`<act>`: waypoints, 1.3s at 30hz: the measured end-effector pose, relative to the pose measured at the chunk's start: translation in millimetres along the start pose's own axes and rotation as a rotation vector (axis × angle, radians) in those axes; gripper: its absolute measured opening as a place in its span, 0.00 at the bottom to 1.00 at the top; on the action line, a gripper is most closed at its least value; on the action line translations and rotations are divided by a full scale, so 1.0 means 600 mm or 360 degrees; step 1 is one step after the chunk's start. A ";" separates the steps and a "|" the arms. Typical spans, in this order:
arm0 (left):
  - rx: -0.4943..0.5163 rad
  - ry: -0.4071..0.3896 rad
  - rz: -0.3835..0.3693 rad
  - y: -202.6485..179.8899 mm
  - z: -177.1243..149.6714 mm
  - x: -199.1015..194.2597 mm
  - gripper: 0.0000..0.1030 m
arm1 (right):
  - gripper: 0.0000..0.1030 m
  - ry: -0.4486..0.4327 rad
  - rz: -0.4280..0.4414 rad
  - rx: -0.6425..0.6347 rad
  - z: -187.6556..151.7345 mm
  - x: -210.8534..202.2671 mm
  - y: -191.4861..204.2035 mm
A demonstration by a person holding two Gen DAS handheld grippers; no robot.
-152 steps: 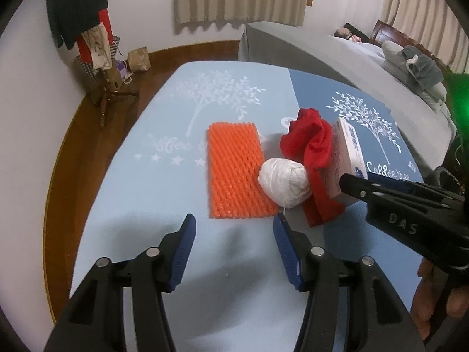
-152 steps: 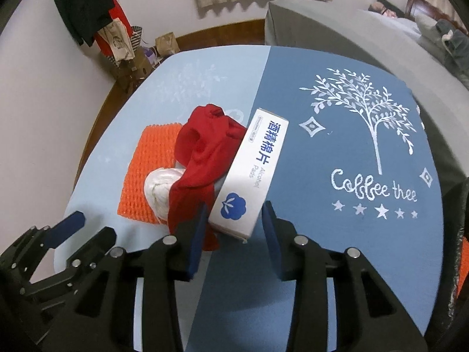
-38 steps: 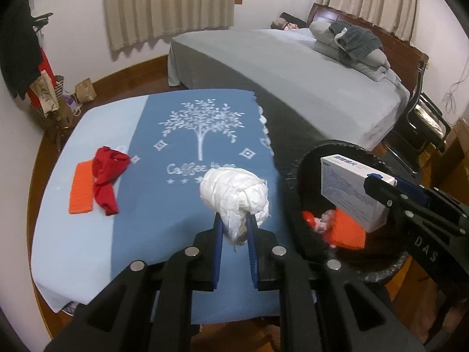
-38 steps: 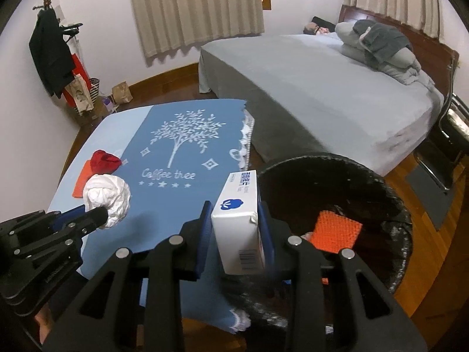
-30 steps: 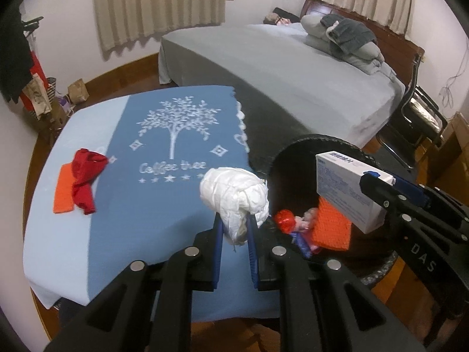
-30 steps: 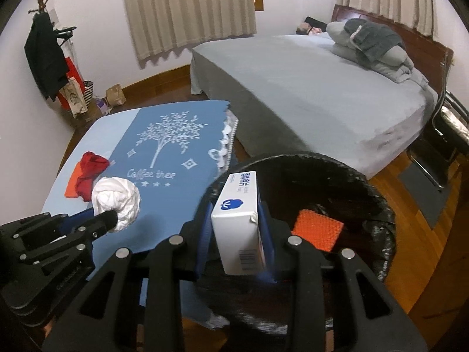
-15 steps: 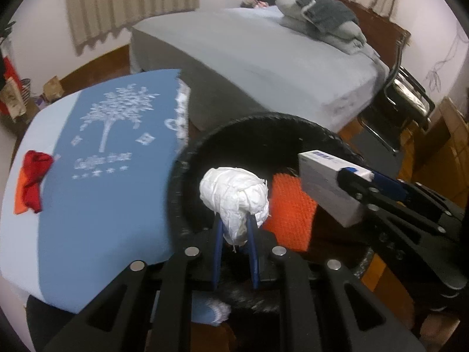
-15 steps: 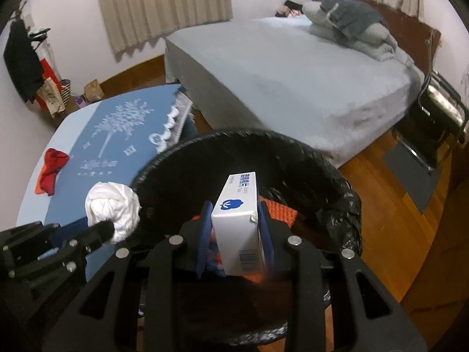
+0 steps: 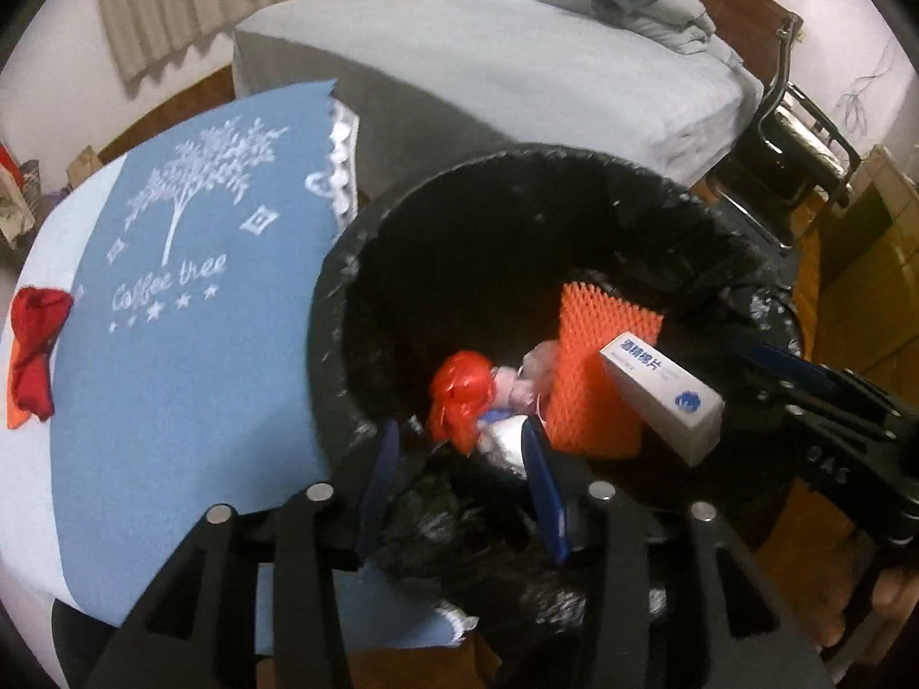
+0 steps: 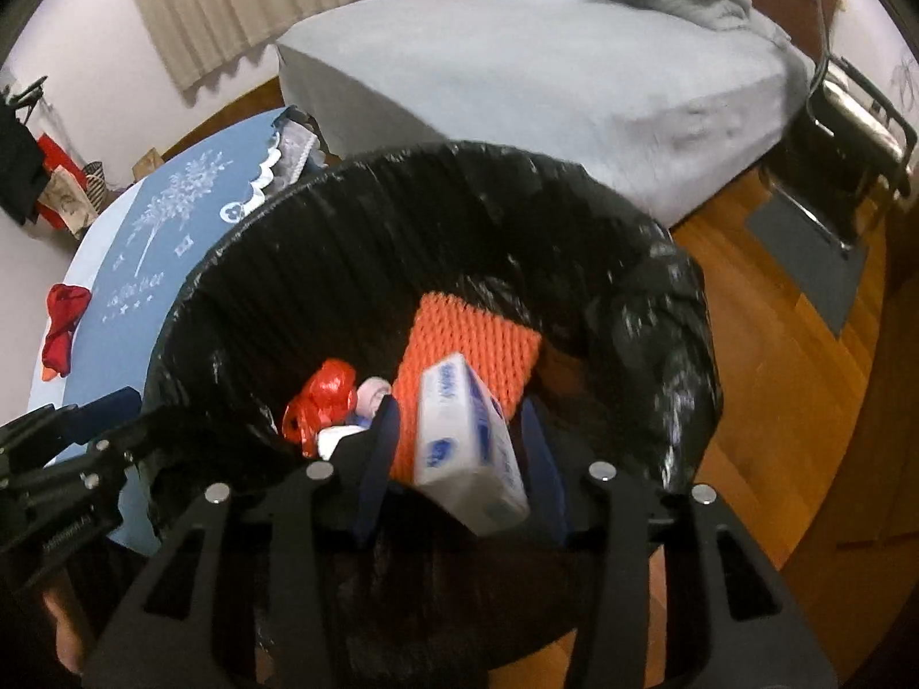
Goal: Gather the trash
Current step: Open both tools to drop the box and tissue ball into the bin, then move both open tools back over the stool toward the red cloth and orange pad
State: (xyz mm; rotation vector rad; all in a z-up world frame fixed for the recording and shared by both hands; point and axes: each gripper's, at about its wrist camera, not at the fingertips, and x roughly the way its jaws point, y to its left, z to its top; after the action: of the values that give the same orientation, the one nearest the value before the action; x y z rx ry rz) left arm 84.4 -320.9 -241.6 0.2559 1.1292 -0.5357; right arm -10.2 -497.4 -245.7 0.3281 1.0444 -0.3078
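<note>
Right gripper (image 10: 459, 459): jaws spread apart above the bin; the white box (image 10: 468, 448) sits between them, tilted and blurred, apparently touching neither pad, so it is judged to be loose and dropping.
Left gripper (image 9: 462, 488): jaws also apart and holding nothing, poised over the near rim of the bin.
Bin (image 9: 367, 229): black liner bag folded over the rim, mouth wide open, standing just beside the table edge.
Bin contents: an orange foam net (image 9: 597, 356) leans against the far wall, a red crumpled wrapper (image 9: 459, 396) lies beside it, and a white wad (image 9: 505, 442) lies low by the left gripper's pad.
White box position: in the left wrist view it hangs over the orange net, inside the rim line, near the right side.
Still on the table: a red cloth (image 9: 31, 344) lying on an orange net piece (image 9: 17, 418) at the far left of the blue tablecloth (image 9: 172, 344), well apart from the bin.
Risk, box: it may land on the leaning net and stay propped high; little chance of it going over the rim.
Risk, liner: the left pads sit close to the loose bag at the rim; pulling away carelessly could snag and drag the liner.
Risk, leftovers: the red cloth covers the net piece, so one pinch may lift only the cloth.
Risk, cloth: limp fabric can trail and catch the table edge on the way across.
</note>
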 end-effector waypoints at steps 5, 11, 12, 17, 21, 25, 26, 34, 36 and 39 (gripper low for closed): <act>0.0000 -0.0017 -0.0003 0.016 -0.006 -0.017 0.48 | 0.40 -0.0013 0.0015 0.0000 -0.010 -0.018 0.019; -0.0009 -0.0052 0.0001 0.043 -0.016 -0.044 0.52 | 0.40 -0.0041 0.0057 -0.0065 -0.014 -0.037 0.074; -0.0017 -0.0062 0.0000 0.050 -0.016 -0.051 0.52 | 0.40 -0.0044 0.0061 -0.0073 -0.012 -0.040 0.084; -0.0086 -0.0133 0.0022 0.110 -0.023 -0.091 0.57 | 0.40 -0.0081 0.0093 -0.0122 -0.007 -0.060 0.149; -0.0129 -0.0176 0.0053 0.167 -0.035 -0.118 0.58 | 0.40 -0.0105 0.0110 -0.0170 -0.004 -0.070 0.200; -0.0177 -0.0210 0.0104 0.229 -0.053 -0.139 0.58 | 0.40 -0.0113 0.0141 -0.0204 0.000 -0.075 0.251; -0.0190 -0.0221 0.0117 0.244 -0.058 -0.145 0.58 | 0.40 -0.0114 0.0154 -0.0216 0.002 -0.076 0.269; -0.0366 -0.0285 0.0222 0.408 -0.097 -0.185 0.58 | 0.40 -0.0136 0.0218 -0.0318 0.011 -0.072 0.398; -0.0418 -0.0296 0.0243 0.449 -0.106 -0.193 0.58 | 0.40 -0.0140 0.0238 -0.0350 0.011 -0.065 0.437; -0.0467 -0.0301 0.0266 0.501 -0.118 -0.202 0.58 | 0.40 -0.0139 0.0267 -0.0399 0.013 -0.056 0.492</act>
State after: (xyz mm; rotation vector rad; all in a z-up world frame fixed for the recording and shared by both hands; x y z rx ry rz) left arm 148.7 -1.0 -182.8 0.0428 0.9769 -0.2359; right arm 98.3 -229.1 -177.8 0.1732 0.9506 -0.0391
